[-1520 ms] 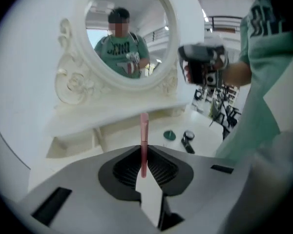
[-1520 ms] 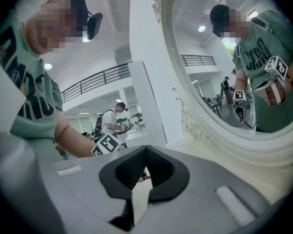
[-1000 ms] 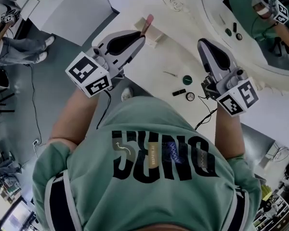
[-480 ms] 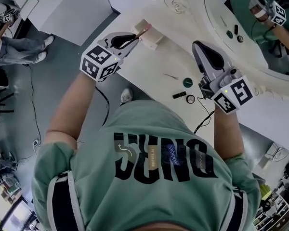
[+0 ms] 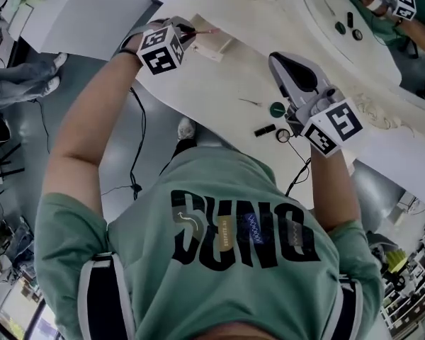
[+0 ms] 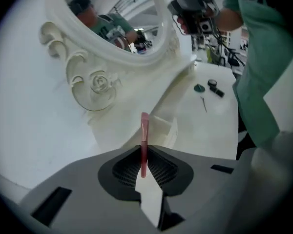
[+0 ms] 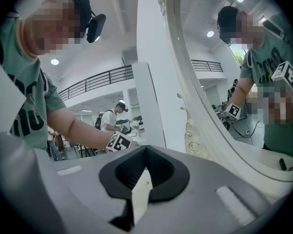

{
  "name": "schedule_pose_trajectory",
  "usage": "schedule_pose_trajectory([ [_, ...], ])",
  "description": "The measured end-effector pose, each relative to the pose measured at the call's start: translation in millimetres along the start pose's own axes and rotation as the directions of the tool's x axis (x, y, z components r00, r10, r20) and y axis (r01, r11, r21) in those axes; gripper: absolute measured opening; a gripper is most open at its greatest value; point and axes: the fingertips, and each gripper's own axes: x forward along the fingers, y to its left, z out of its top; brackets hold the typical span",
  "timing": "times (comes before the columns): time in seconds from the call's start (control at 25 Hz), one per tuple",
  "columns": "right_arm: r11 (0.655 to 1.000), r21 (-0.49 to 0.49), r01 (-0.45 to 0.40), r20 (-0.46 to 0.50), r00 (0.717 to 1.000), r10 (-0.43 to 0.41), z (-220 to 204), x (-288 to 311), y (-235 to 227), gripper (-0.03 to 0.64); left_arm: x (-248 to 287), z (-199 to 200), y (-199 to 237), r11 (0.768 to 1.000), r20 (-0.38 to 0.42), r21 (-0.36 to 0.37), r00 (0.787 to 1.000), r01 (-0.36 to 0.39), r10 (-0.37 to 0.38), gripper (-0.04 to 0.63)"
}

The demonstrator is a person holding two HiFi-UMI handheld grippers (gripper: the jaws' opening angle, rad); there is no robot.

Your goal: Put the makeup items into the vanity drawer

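Head view: L gripper (image 5: 190, 34) at upper left, jaws clenched on a thin pink brush (image 5: 210, 31). The brush tip pokes out over the open drawer (image 5: 216, 47); can't tell if it touches. Mid vanity top (image 5: 234, 76), near the front edge, loose: thin stick (image 5: 251, 104), green disc (image 5: 277, 109), black tube (image 5: 263, 130), round compact (image 5: 282, 135). R gripper (image 5: 280, 59) is above them, jaws pressed together w/ nothing betw. Mirror (image 5: 354, 55) is at far right.
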Motion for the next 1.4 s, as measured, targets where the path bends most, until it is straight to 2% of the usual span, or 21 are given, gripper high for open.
schedule_pose_trajectory([
  [0.08,1.000,0.011,0.007,-0.006,1.000,-0.007,-4.8,0.2,-4.2,0.009,14.7,-6.7,2.0,0.994,-0.068,0.101,0.997,0.029,-0.022,0.045],
  [0.2,1.000,0.023,0.012,-0.009,1.000,-0.012,-9.1,-0.4,-8.7,0.009,29.0,-13.5,2.2,0.982,-0.135,0.170,0.989,0.083,-0.060,0.046],
  [0.32,0.999,0.029,0.015,-0.011,1.000,-0.015,-12.4,-2.6,-12.6,0.009,37.2,-14.2,0.0,0.976,-0.154,0.178,0.983,0.126,-0.099,0.046],
  [0.48,0.999,0.038,0.025,-0.015,1.000,-0.025,-14.2,-6.7,-17.1,0.009,43.2,-10.8,-1.3,0.973,-0.151,0.181,0.981,0.145,-0.118,0.046],
  [0.68,0.998,0.044,0.035,-0.014,0.999,-0.034,-15.2,-11.7,-19.7,0.009,52.1,-5.0,3.0,0.976,-0.132,0.184,0.987,0.118,-0.094,0.049],
  [0.84,0.998,0.043,0.037,-0.013,0.999,-0.037,-15.5,-14.4,-18.4,0.009,53.8,3.0,1.9,0.982,-0.101,0.154,0.991,0.105,-0.090,0.059],
  [1.0,0.998,0.038,0.040,-0.011,0.999,-0.039,-13.7,-16.3,-14.9,0.009,48.9,8.1,9.4,0.992,-0.068,0.104,0.995,0.079,-0.072,0.101],
  [1.16,0.999,0.034,0.042,-0.007,0.999,-0.041,-12.0,-21.4,-10.4,0.009,35.0,16.6,14.6,0.998,-0.017,0.028,0.998,0.054,-0.054,0.101],
  [1.32,0.999,0.022,0.038,0.000,0.999,-0.038,-8.5,-24.8,-3.5,0.009,14.0,28.5,12.2,0.997,0.065,-0.060,0.997,0.038,-0.034,0.101],
  [1.4,0.999,0.019,0.039,0.006,0.999,-0.040,-5.9,-27.4,-0.2,0.009,-2.9,42.4,6.6,0.991,0.152,-0.125,0.988,0.047,-0.028,0.101],
])
